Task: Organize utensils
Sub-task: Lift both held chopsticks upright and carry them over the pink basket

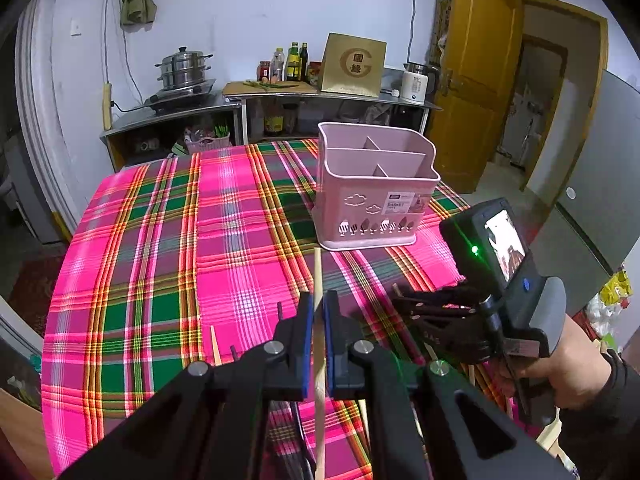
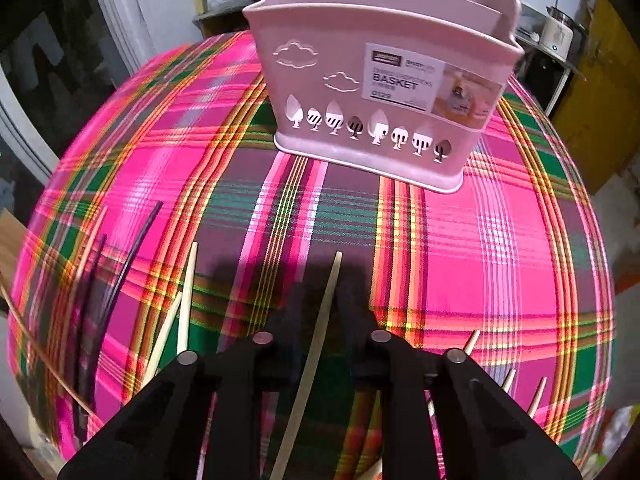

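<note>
Two grippers are each pinching a pale wooden chopstick as I am watching; my left gripper (image 1: 319, 312) is clamping its blue pads (image 1: 307, 320) narrowly on one light chopstick (image 1: 319, 360), which is pointing away from me toward the pink utensil basket (image 1: 372, 200); the stick's tip is reaching out just short of the basket's base.

My right gripper (image 2: 326, 304) is closing tight around a second chopstick (image 2: 316, 344), its black fingers (image 2: 356, 312) pressing on the stick from both sides; this view is blurring, so I cannot tell exactly how far along the stick the grip is sitting. In the left wrist view I am seeing a hand (image 1: 560, 376) gripping the right tool's handle, low over the cloth to the right.

The basket is standing upright on the plaid tablecloth (image 1: 160, 260), toward the far right part of the table, its dividers splitting it into several compartments.

More chopsticks are lying loose on the cloth: dark ones (image 2: 120, 264) and pale ones (image 2: 186, 304) to the left in the right wrist view; a few pale tips (image 2: 472, 340) are showing to the right.
</note>
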### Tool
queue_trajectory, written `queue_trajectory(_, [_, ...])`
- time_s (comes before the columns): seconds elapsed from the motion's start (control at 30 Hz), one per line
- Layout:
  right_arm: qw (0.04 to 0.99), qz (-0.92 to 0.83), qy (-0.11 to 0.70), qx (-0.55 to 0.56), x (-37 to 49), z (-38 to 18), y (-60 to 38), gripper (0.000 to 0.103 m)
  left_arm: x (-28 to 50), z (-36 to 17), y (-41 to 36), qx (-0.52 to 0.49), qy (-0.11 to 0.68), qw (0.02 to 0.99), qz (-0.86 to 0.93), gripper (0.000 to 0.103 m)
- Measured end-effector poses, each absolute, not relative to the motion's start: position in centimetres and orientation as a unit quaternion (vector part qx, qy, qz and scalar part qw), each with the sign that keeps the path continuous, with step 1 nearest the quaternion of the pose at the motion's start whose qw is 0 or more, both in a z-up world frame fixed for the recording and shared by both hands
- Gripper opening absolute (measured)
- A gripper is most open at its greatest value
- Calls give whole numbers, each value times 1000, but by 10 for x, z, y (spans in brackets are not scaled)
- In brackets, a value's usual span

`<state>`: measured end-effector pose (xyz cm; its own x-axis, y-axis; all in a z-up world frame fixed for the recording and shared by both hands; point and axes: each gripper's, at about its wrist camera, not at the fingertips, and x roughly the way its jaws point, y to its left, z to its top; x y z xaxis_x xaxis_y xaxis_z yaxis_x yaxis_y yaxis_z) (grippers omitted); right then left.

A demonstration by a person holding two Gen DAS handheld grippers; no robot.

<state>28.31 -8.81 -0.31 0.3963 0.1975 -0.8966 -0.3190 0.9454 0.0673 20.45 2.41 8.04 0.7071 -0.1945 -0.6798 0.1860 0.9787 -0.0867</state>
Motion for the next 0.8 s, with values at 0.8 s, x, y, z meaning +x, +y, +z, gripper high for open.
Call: queue_trajectory(0.8, [920, 206, 332, 8, 233, 152, -133, 5, 207, 136, 15, -6, 321, 940, -115, 6])
